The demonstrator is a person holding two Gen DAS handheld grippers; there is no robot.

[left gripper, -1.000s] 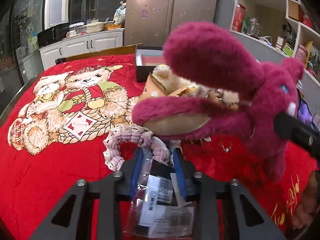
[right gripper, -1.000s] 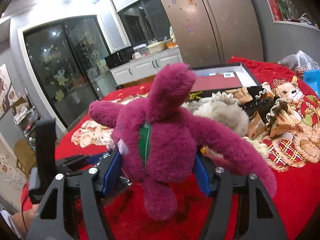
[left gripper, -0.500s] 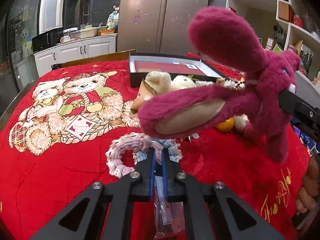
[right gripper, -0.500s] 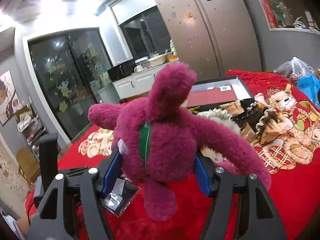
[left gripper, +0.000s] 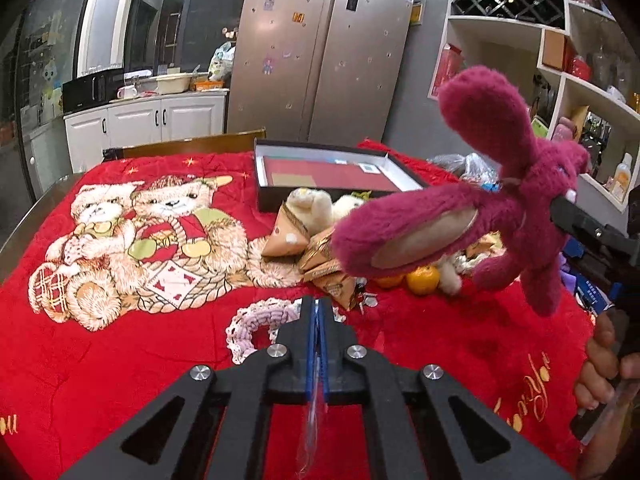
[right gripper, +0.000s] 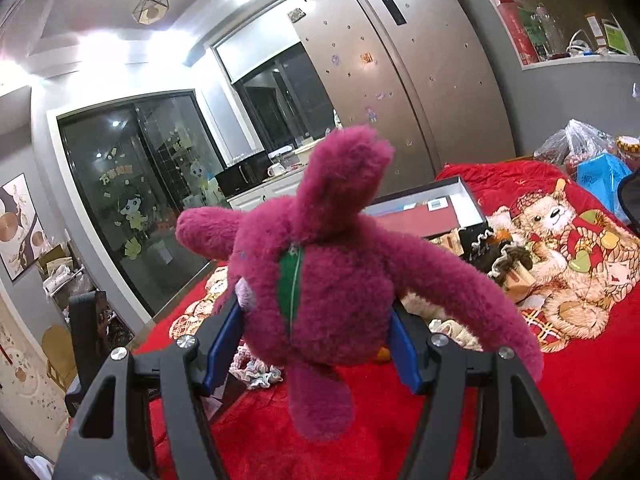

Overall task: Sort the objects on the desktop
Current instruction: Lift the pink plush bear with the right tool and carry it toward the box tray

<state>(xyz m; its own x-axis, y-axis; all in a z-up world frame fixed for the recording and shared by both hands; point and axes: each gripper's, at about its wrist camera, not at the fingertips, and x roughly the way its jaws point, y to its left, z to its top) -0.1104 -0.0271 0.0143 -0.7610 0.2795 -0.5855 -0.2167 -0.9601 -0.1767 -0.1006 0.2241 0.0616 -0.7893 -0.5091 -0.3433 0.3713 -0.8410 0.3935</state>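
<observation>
Two hand-held grippers up over the red-covered desk (left gripper: 100,352). Left hand-held gripper (left gripper: 317,320): blue pads pressed together on a thin clear plastic packet (left gripper: 311,432) hanging below. Right hand-held gripper (right gripper: 316,344): clamped around a magenta plush toy (right gripper: 332,280), raised clear of the cloth. Black box (left gripper: 332,178) toward the far edge.

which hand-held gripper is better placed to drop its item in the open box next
Right, probably. The right hand-held gripper holds the magenta plush toy aloft, facing the black box. The left hand-held gripper only pinches a thin clear packet.
</observation>
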